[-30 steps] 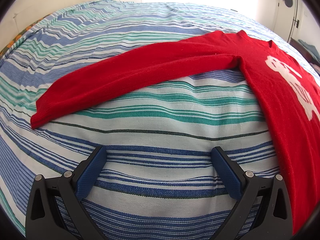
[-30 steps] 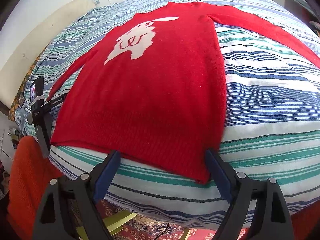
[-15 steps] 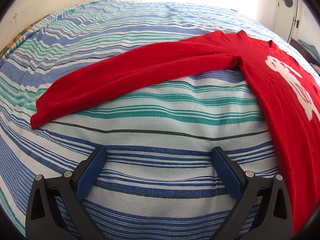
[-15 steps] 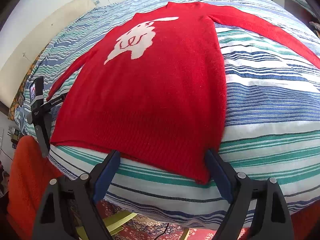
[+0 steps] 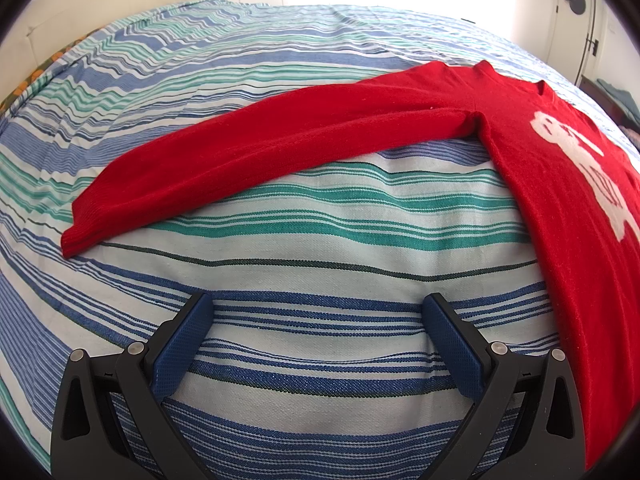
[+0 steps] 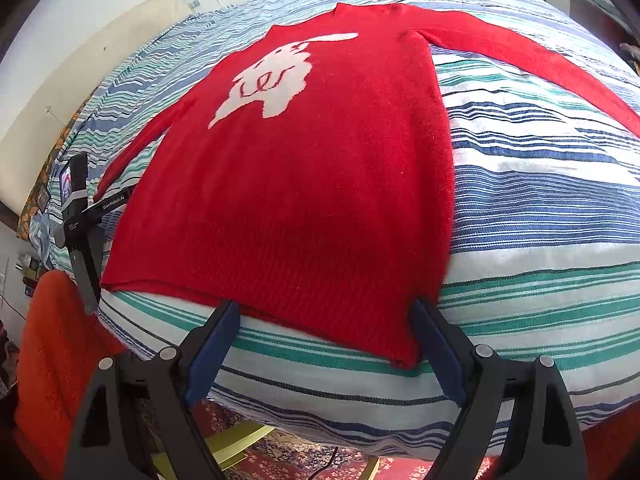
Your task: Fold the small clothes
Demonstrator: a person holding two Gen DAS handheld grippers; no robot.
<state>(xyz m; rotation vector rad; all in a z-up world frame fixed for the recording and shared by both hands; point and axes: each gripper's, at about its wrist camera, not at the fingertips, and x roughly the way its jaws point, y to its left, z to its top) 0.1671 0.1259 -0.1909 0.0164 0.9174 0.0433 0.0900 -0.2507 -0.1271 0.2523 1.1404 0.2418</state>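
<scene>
Both tools gape wide, holding nothing: the left hand-held gripper [image 5: 318,312] hovers over bare striped bed [image 5: 280,240], the right hand-held gripper [image 6: 326,318] at the hem, perhaps touching, of the flat red sweater [image 6: 312,184].

Your sweater [image 6: 320,184] is a soft matt red knit, slightly fuzzy, with a ribbed band along its hem and a white motif [image 6: 276,80] knitted into the chest. Under it, your bed [image 5: 320,240] wears a woven striped cloth, matt, with a fine, slightly coarse weave showing close to the lens. Your left tongs [image 5: 318,320] and right tongs [image 6: 326,328] have matt black plastic arms, small bright metal pins at the joints, and blue pads [image 5: 180,348] with a fine grippy texture. The rug [image 6: 280,456] below looks like patterned woven cloth.
</scene>
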